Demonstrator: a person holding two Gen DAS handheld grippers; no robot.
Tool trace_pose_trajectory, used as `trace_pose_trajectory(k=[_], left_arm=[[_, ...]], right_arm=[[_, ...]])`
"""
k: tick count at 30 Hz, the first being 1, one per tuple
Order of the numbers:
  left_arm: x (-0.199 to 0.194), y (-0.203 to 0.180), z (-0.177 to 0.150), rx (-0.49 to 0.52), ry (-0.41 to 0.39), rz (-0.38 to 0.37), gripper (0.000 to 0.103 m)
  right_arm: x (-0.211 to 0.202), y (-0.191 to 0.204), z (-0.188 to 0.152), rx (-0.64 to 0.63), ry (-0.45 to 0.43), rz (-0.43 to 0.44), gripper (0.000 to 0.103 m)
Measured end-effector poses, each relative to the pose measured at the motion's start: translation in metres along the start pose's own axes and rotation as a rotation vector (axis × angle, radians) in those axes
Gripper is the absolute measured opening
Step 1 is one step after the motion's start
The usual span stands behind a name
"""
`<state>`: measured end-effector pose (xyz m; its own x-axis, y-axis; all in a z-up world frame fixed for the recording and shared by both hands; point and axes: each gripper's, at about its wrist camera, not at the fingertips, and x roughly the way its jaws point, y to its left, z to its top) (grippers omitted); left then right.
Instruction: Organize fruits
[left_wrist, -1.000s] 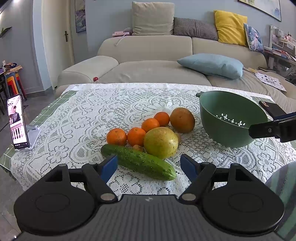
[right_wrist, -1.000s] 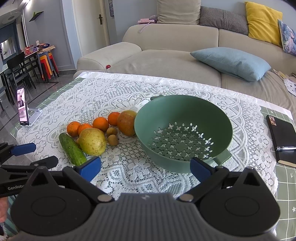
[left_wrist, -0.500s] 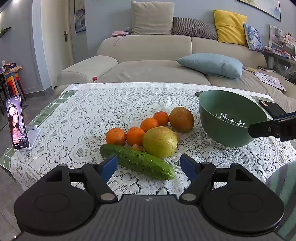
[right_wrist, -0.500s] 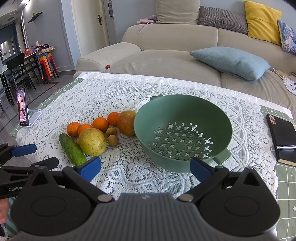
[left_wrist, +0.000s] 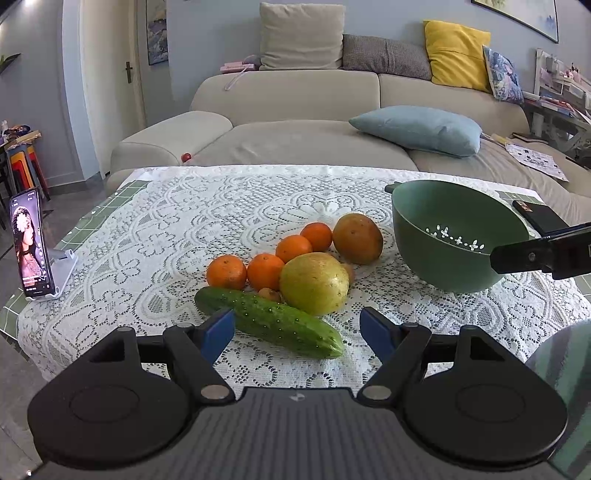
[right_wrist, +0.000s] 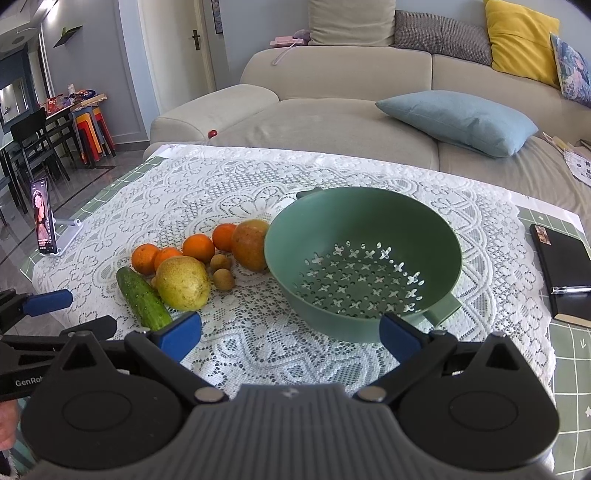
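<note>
A cluster of fruit lies on the lace tablecloth: a cucumber (left_wrist: 271, 322), a yellow-green pear (left_wrist: 314, 283), several oranges (left_wrist: 226, 272), a reddish mango (left_wrist: 357, 238) and small brown longans (right_wrist: 223, 278). An empty green colander (right_wrist: 364, 258) stands just right of them. My left gripper (left_wrist: 297, 329) is open, its blue pads either side of the cucumber's near end, just short of it. My right gripper (right_wrist: 290, 334) is open in front of the colander with nothing between its fingers. The left gripper's fingers (right_wrist: 50, 300) show at the right wrist view's lower left.
A phone (left_wrist: 29, 243) on a stand is at the table's left edge. A black notebook (right_wrist: 565, 275) with a pen lies right of the colander. A beige sofa (left_wrist: 295, 122) with cushions runs behind the table.
Both grippers have drifted slightly forward toward the table; the fruit and colander have not moved. Both stay open.
</note>
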<state>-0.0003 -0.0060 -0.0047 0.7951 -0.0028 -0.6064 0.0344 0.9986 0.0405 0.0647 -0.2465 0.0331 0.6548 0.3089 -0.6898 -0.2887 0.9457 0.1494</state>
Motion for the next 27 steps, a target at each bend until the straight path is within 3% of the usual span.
trace_pose_trajectory(k=[18, 21, 27], left_arm=[[-0.001, 0.000, 0.000, -0.003, 0.004, -0.005, 0.090], [0.001, 0.009, 0.003, -0.019, 0.006, -0.013, 0.089], [0.006, 0.028, 0.016, -0.043, 0.011, -0.037, 0.078]], right_arm=[[0.002, -0.001, 0.001, 0.000, 0.010, 0.001, 0.099], [0.003, -0.004, 0.003, 0.011, 0.017, 0.041, 0.099], [0.005, -0.005, 0.017, 0.020, 0.010, 0.164, 0.096]])
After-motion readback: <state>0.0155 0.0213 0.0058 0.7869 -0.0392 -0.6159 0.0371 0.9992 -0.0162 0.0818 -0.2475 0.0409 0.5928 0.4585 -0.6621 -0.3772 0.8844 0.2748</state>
